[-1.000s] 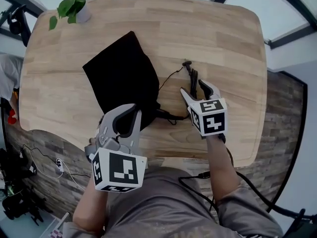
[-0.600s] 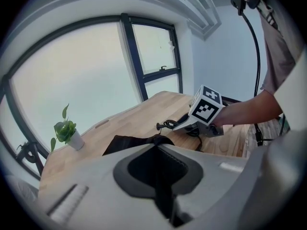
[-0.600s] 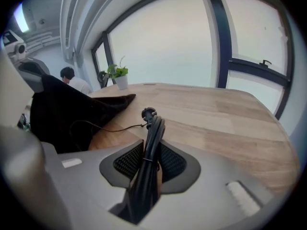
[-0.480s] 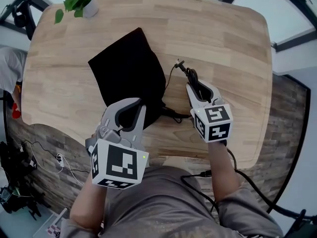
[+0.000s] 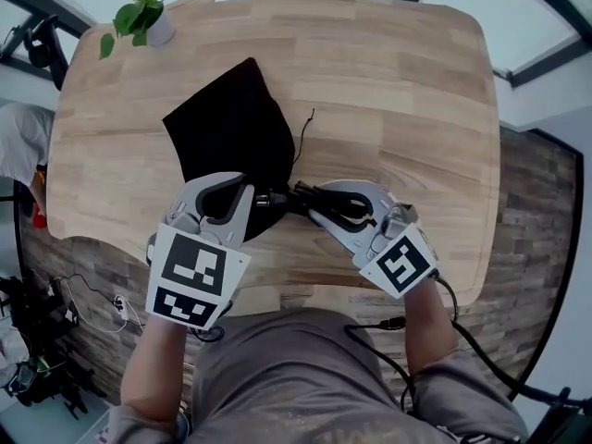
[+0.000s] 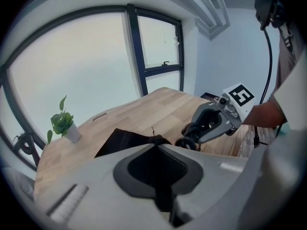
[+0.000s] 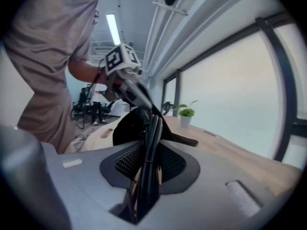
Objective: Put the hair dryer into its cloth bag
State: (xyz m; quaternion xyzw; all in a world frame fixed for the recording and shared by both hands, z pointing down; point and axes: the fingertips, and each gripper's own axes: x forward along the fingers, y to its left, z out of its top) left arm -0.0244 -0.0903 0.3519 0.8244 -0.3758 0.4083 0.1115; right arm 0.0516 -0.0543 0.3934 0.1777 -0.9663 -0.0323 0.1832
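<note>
One cord (image 7: 149, 128) in right hand-held gripper (image 5: 317, 202), beside bag (image 5: 231, 137)

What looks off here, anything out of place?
The bundled power cord is outside the cloth bag, clamped in the right claw at the bag's mouth, which the left claw pinches. A thin drawstring trails loose on the table.

Wooden table (image 5: 388, 81), potted plant (image 5: 135, 12), large windows (image 6: 81, 71)
</note>
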